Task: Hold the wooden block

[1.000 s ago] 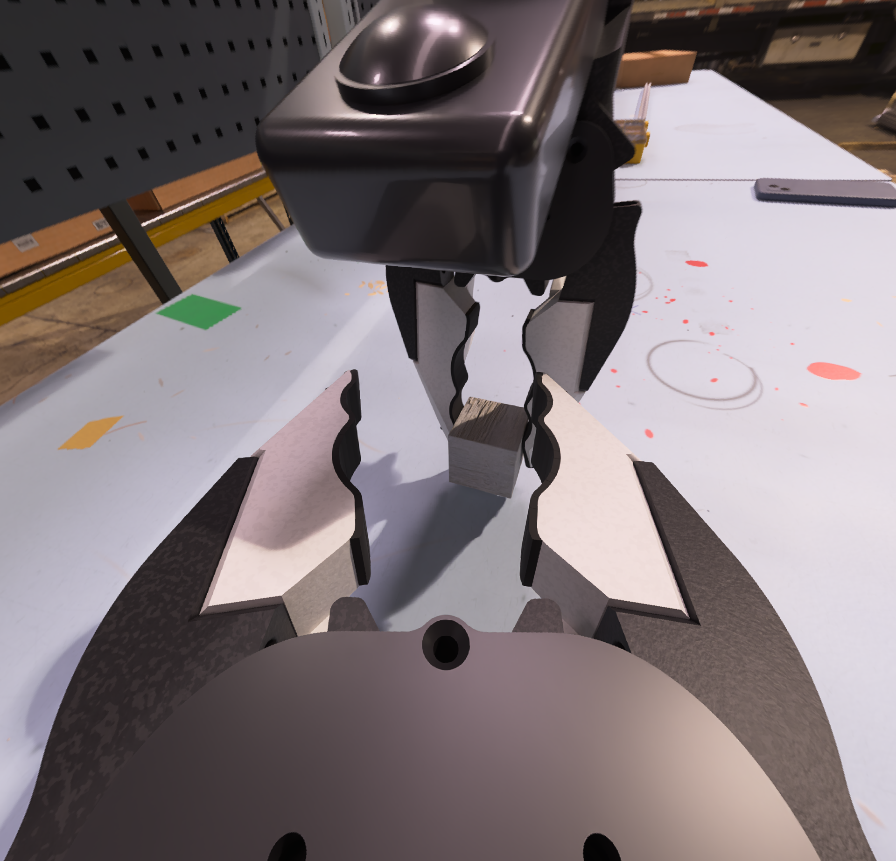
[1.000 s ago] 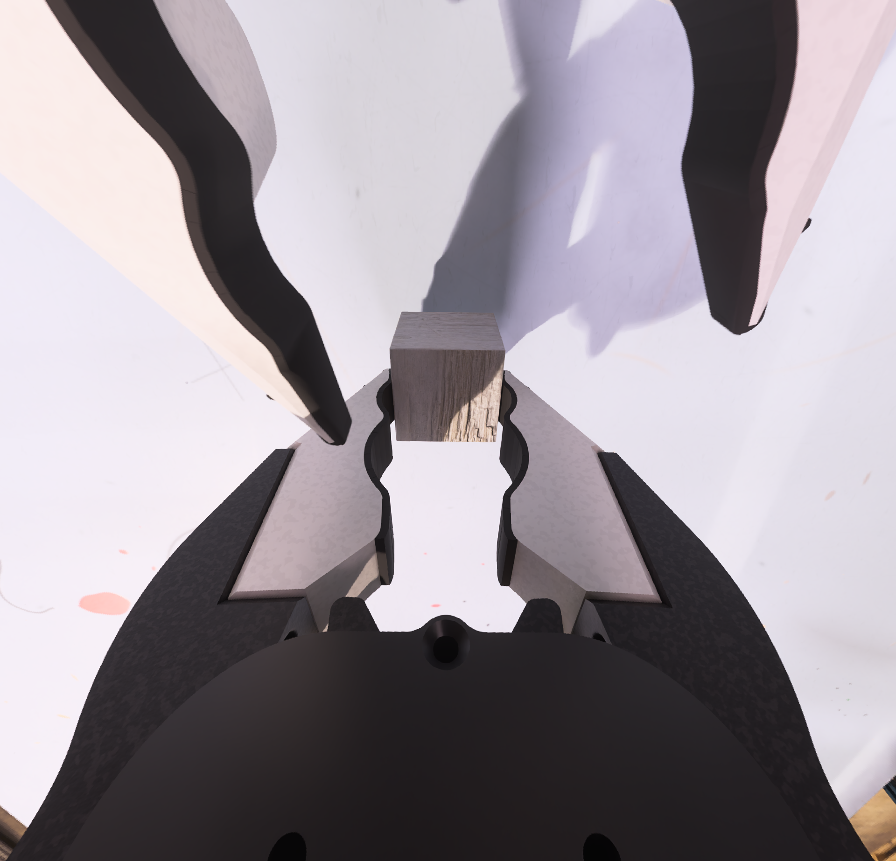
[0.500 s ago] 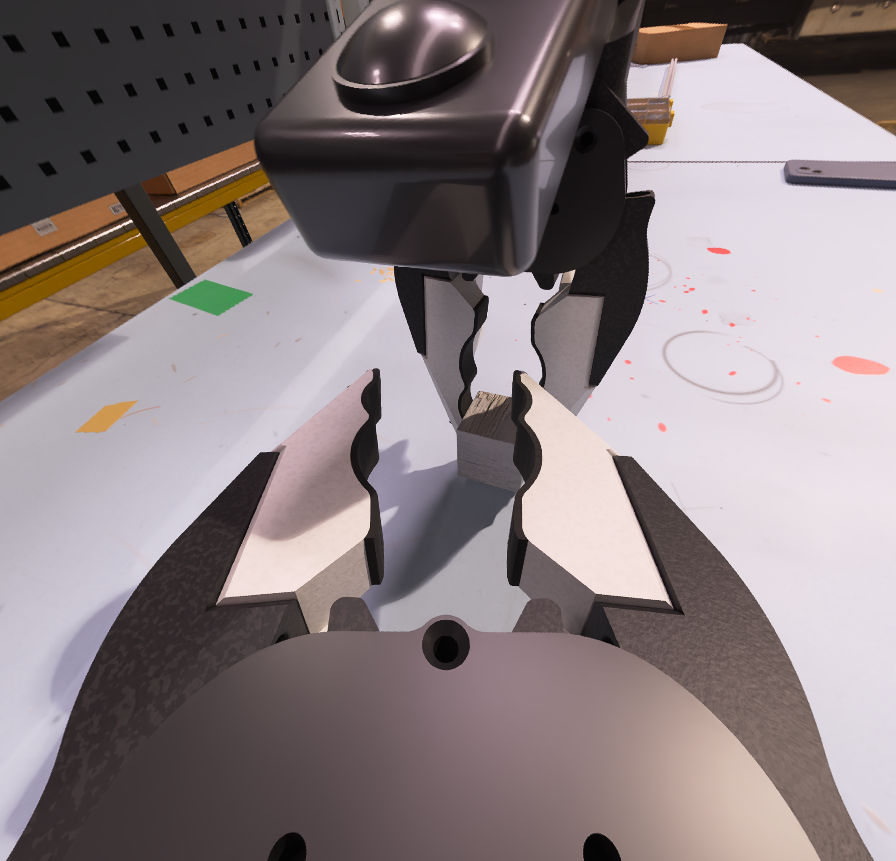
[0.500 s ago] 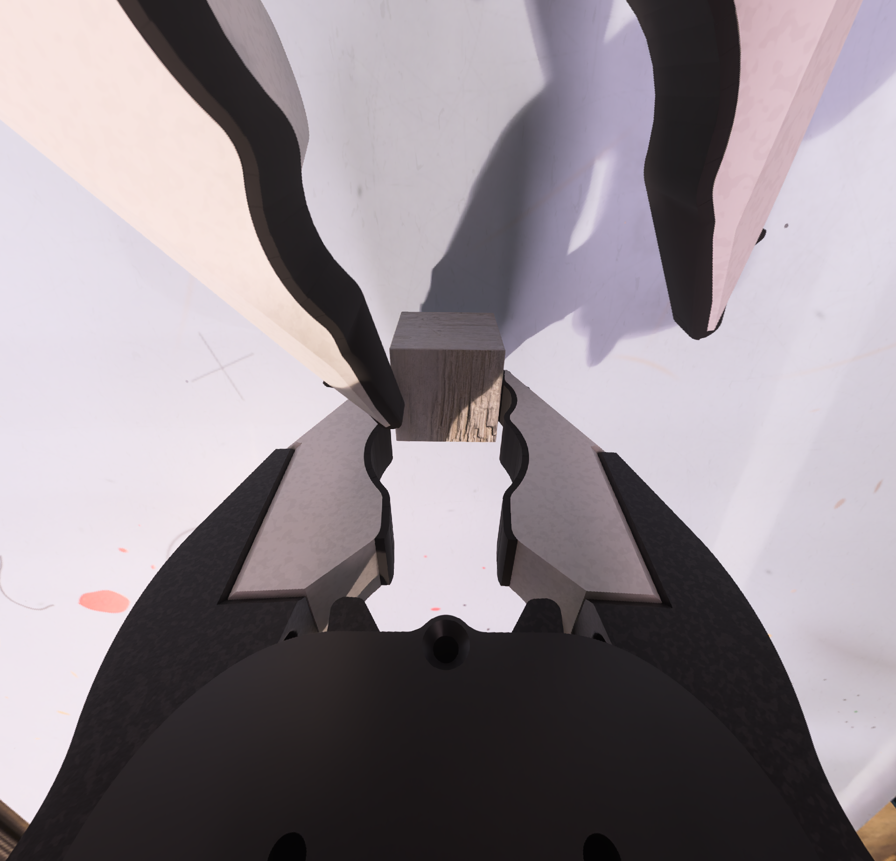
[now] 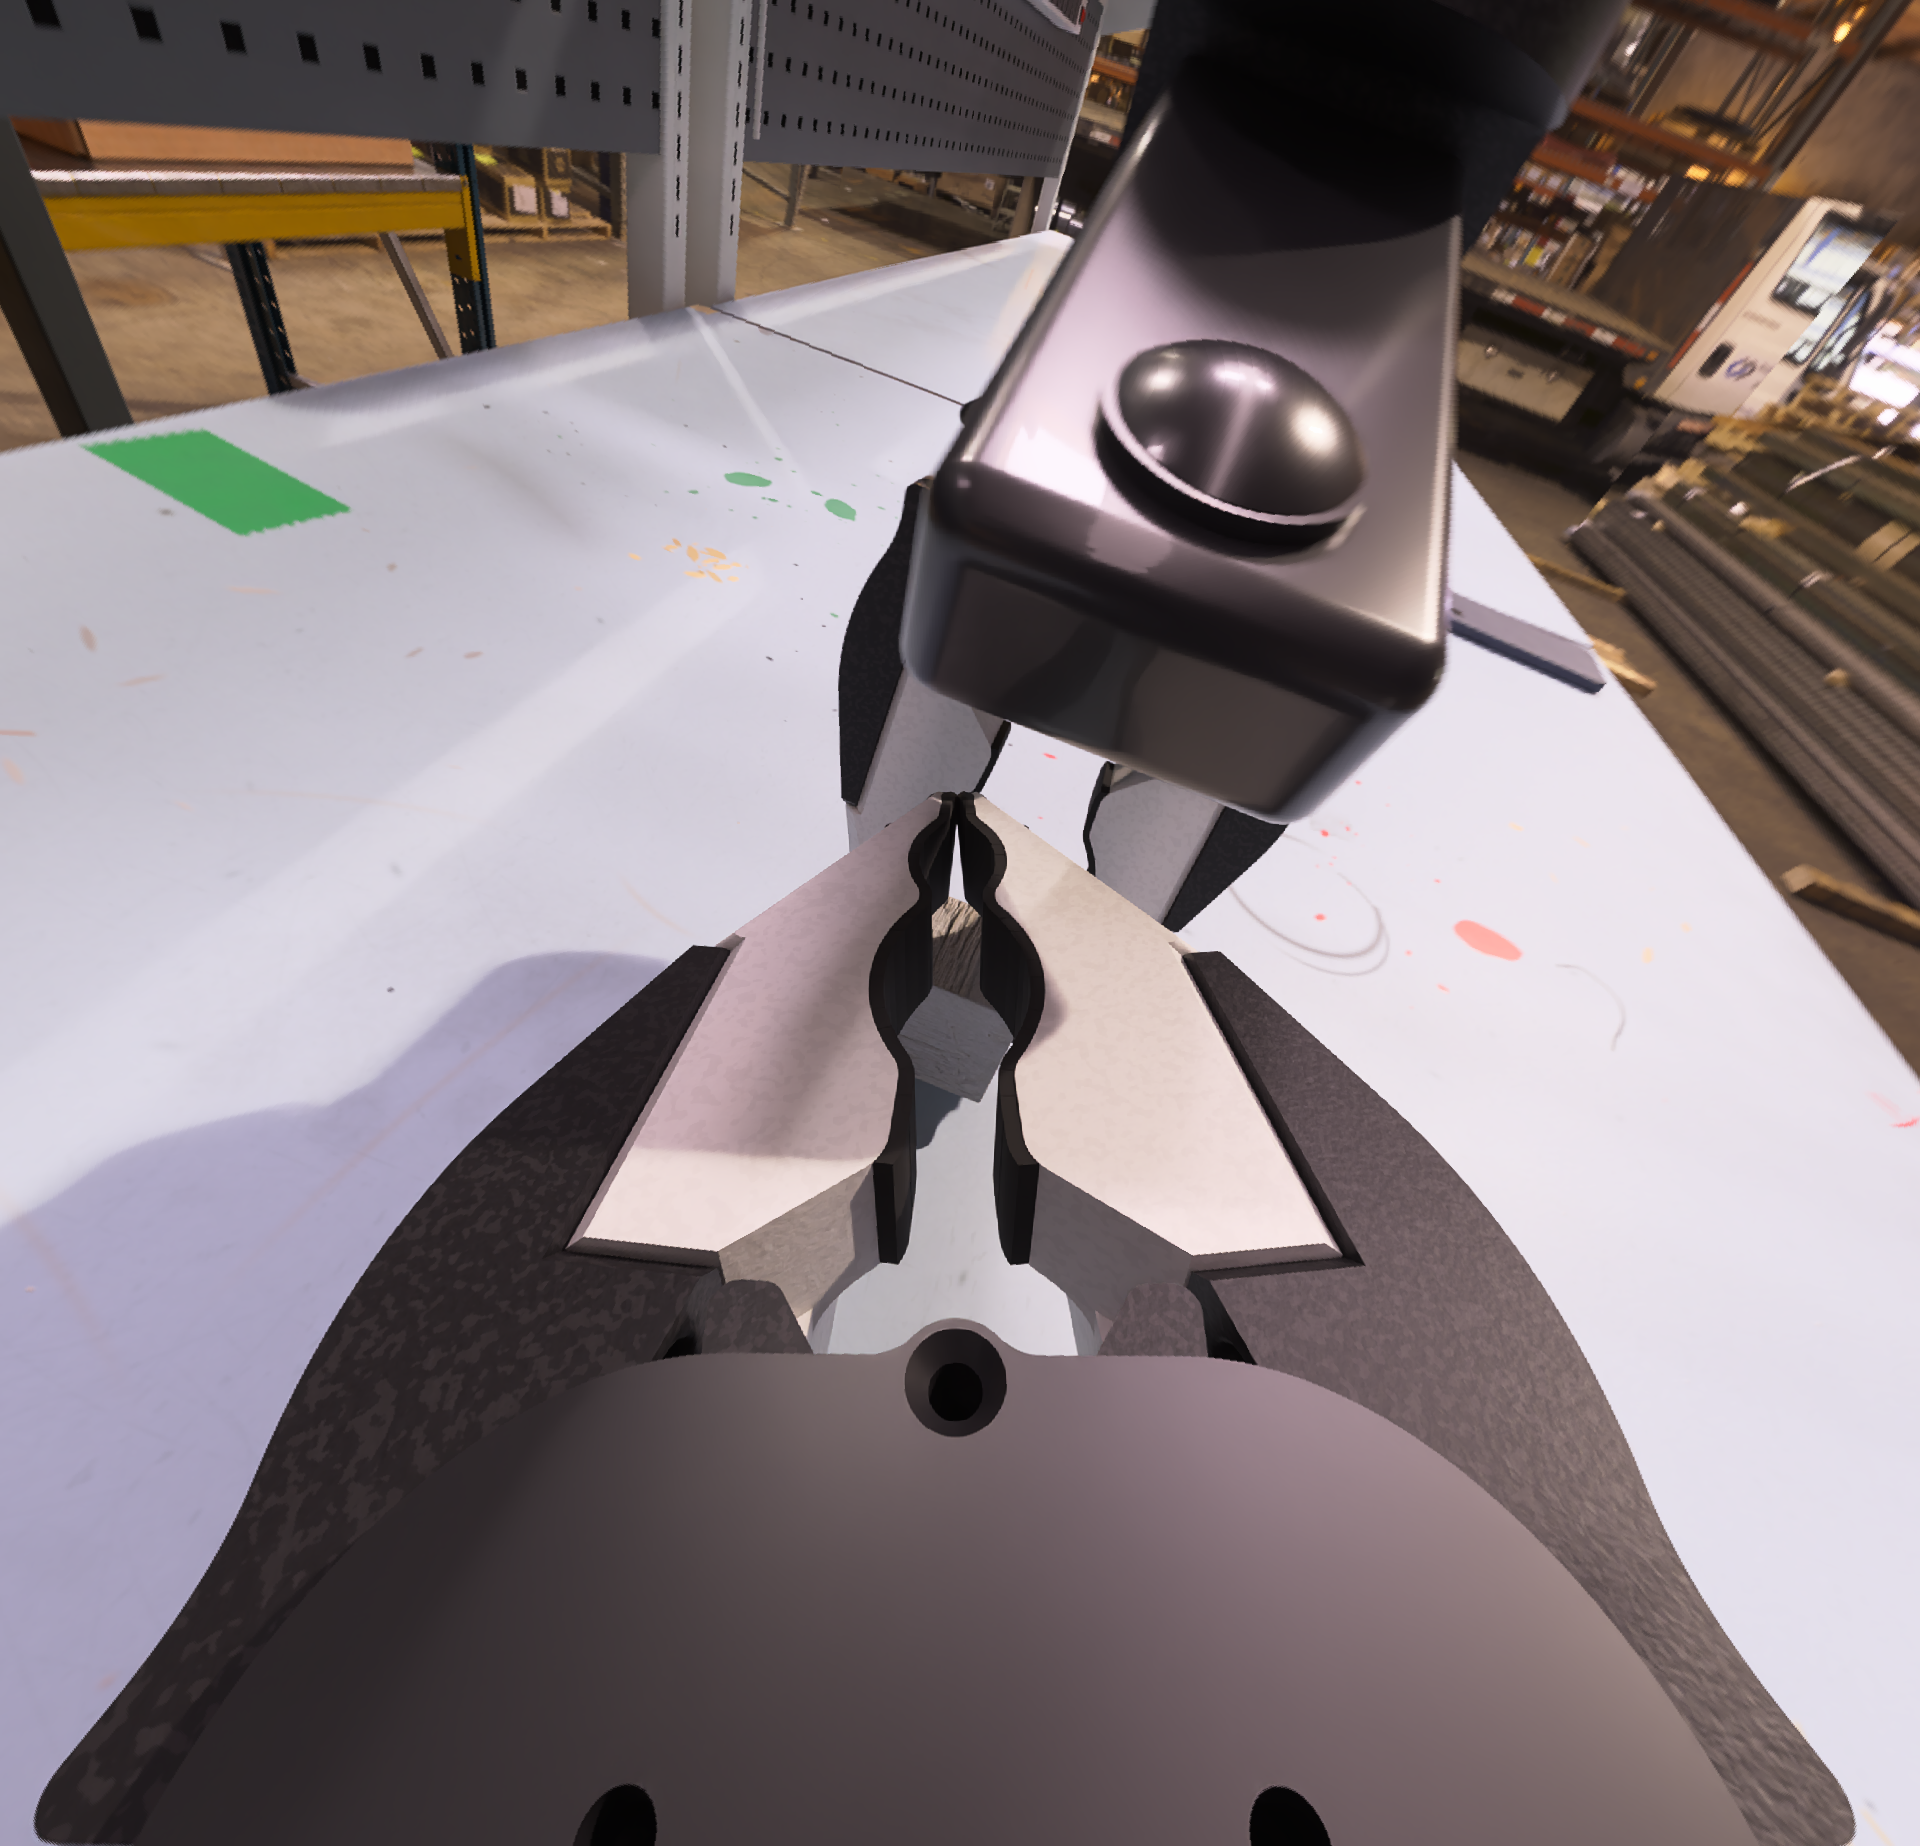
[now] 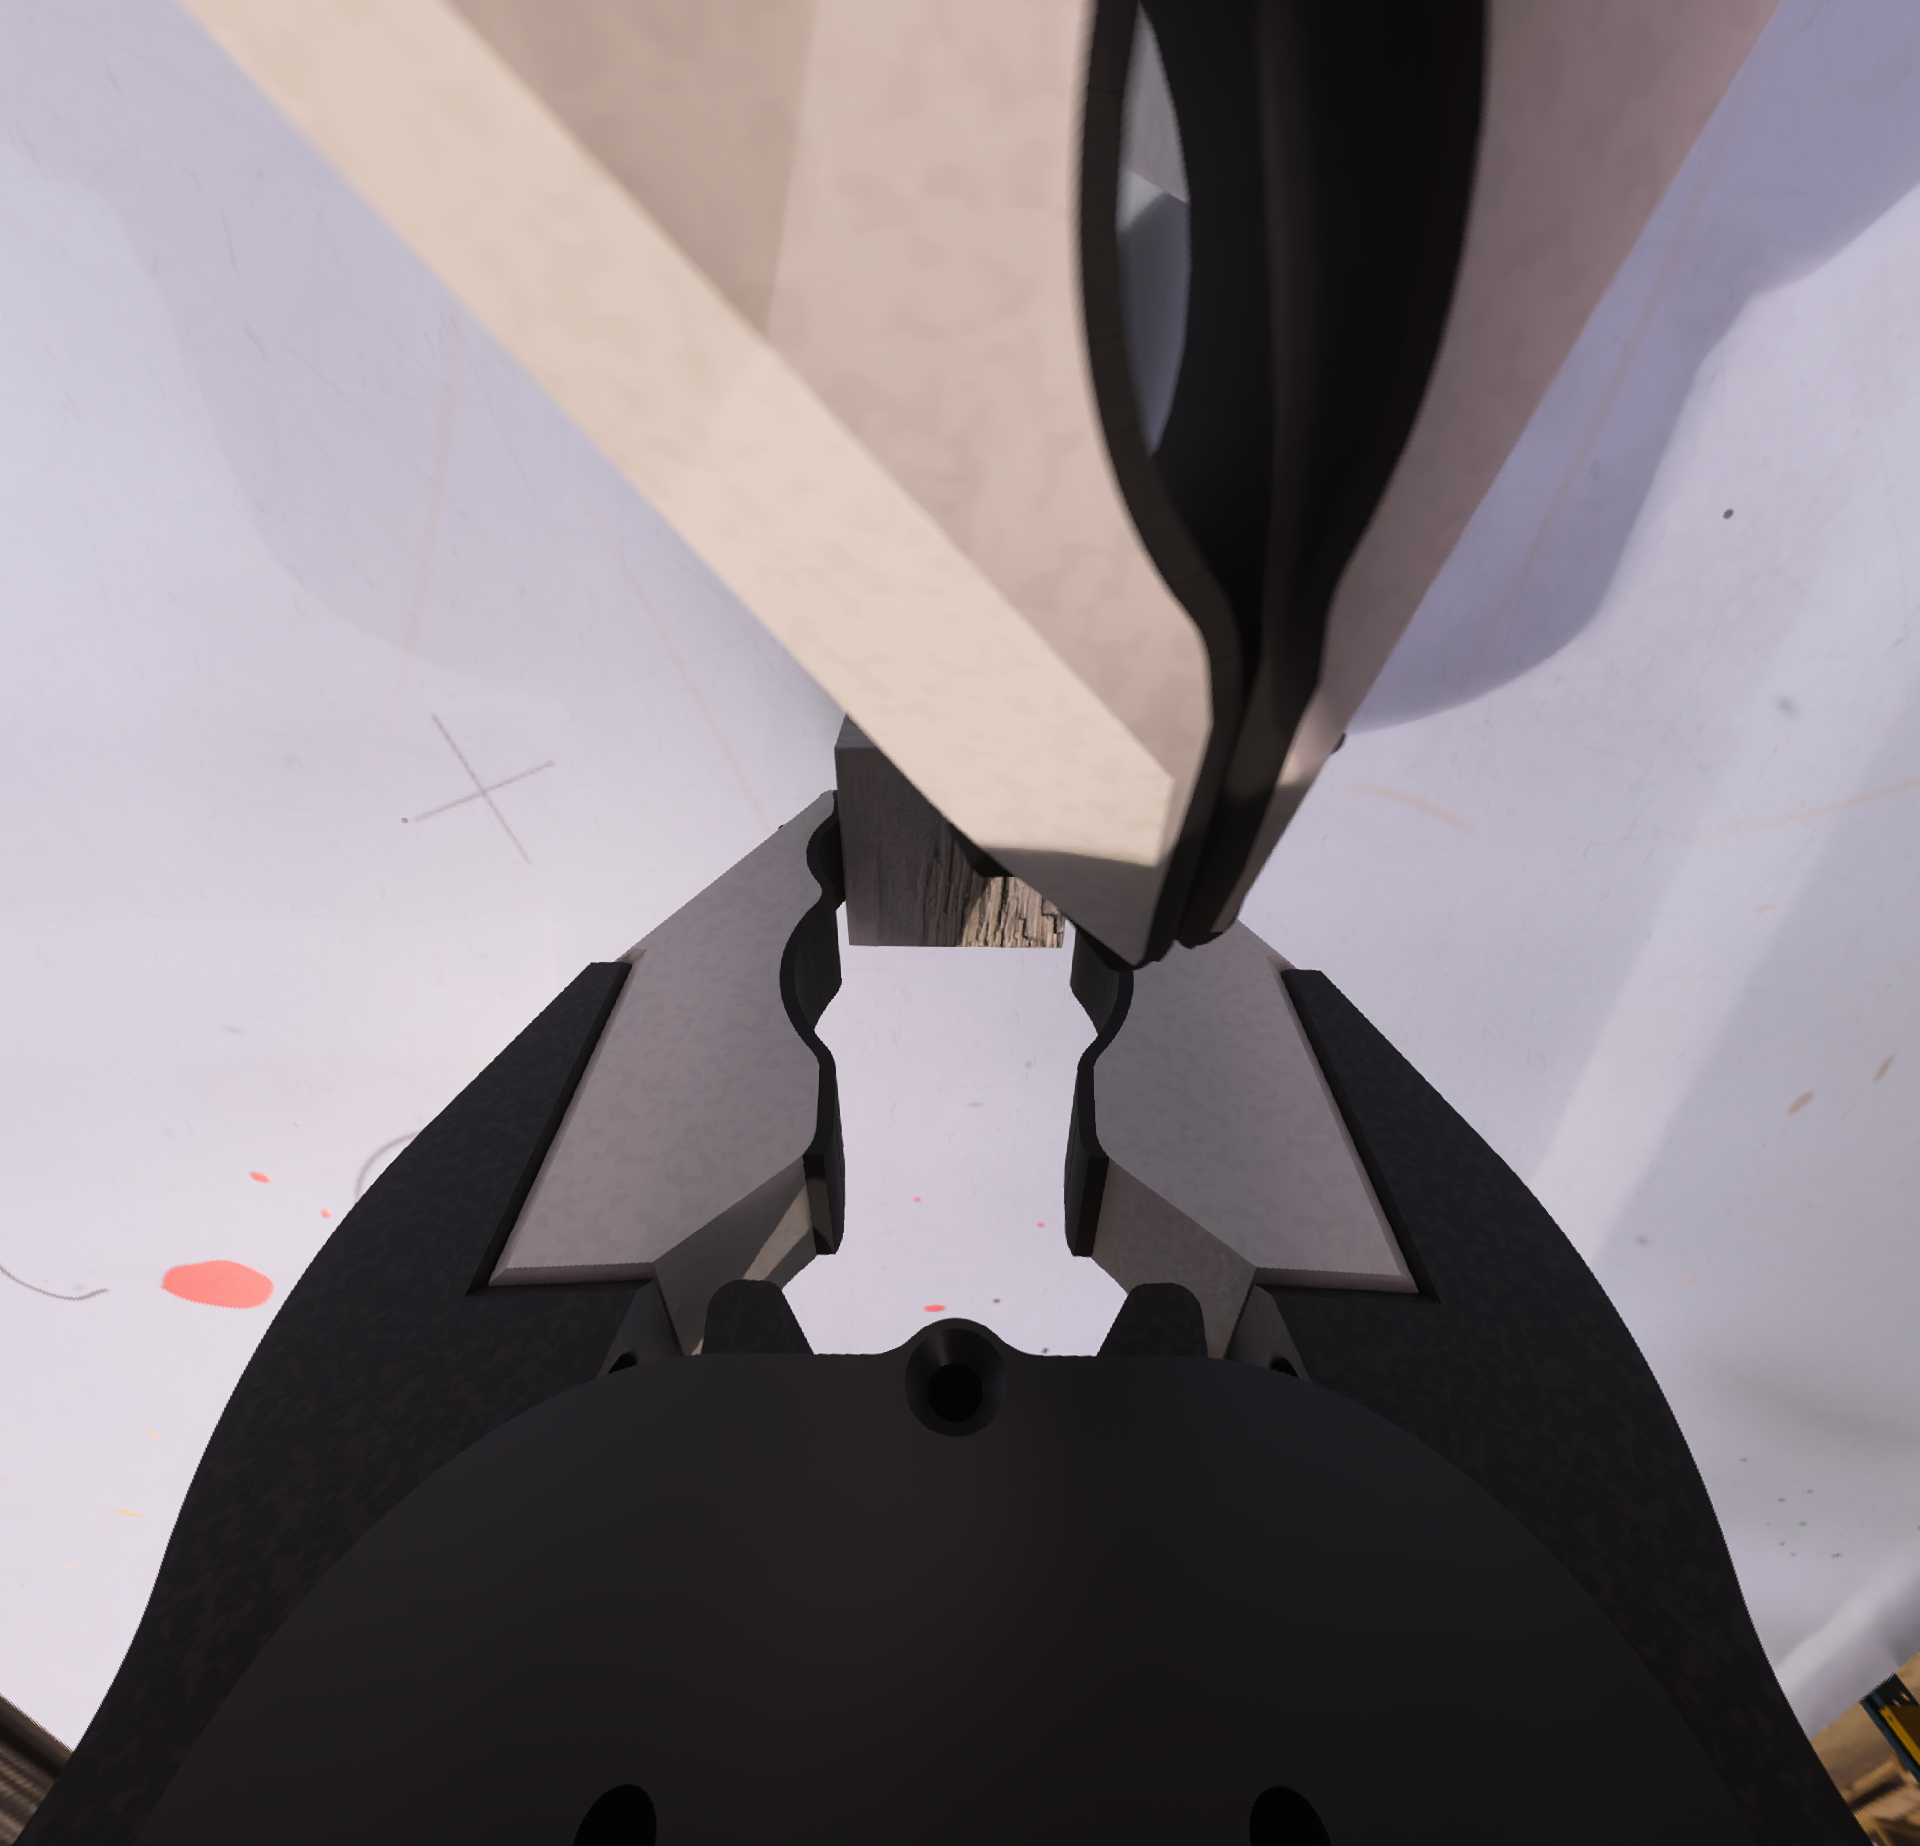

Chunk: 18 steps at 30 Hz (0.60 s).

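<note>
The right gripper (image 6: 951, 861) pinched the wooden block (image 6: 914, 892) between its fingertips above the pale blue table (image 6: 260, 549), the right wrist view showed, with the block clear of the surface and the fingers (image 6: 717, 1048) pressed on its two sides. The left gripper (image 5: 954, 809) was pressed together, its tips meeting in the left wrist view, and through the gap between its wavy pads a pale corner of the wooden block (image 5: 951, 1043) appeared below and beyond them. Whether those pads touched the block could not be told. In the right wrist view the left gripper (image 6: 1174, 923) lay across the block's upper right corner and hid much of it. Only the left wrist view took in the surroundings: a green patch (image 5: 213, 480) near the table's far left edge, a grey pegboard wall (image 5: 416, 30) behind, a pink blot (image 5: 1486, 939) and a faint ring mark (image 5: 1320, 913) toward the right edge, and the dark housing of the right gripper (image 5: 1195, 570) looming above. That housing hid most of the right gripper's fingers and cut off a flat grey object (image 5: 1527, 643) at the table's right edge, too little of it showing to identify. The right wrist view alone caught a pencilled cross (image 6: 483, 788) on the table.
</note>
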Tool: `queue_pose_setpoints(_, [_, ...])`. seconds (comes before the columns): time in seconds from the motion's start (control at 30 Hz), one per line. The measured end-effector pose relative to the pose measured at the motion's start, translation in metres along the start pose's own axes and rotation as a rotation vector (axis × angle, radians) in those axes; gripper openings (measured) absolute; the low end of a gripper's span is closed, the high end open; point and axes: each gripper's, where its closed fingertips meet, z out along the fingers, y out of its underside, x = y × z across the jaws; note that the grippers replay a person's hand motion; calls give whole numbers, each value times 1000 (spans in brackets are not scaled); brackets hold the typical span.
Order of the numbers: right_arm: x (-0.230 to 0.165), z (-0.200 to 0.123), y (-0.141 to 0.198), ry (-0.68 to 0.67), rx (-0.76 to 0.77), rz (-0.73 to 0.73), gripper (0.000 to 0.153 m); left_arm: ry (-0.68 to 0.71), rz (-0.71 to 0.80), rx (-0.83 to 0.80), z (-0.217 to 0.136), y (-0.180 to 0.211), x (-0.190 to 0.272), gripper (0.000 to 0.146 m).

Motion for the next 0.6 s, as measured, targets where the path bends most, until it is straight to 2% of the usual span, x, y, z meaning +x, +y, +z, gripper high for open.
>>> queue_pose_setpoints(0.23, [-3,-2,-4,-11,24,-10,41,13,-112,26,-3,-2,-7,0])
queue_pose_setpoints(0.47, [-6,-2,-6,-8,21,-30,41,52,-317,125,-11,-10,-22,1])
queue_pose_setpoints(0.6, [-8,0,-7,-9,12,-43,41,49,-351,119,-11,-8,-24,0])
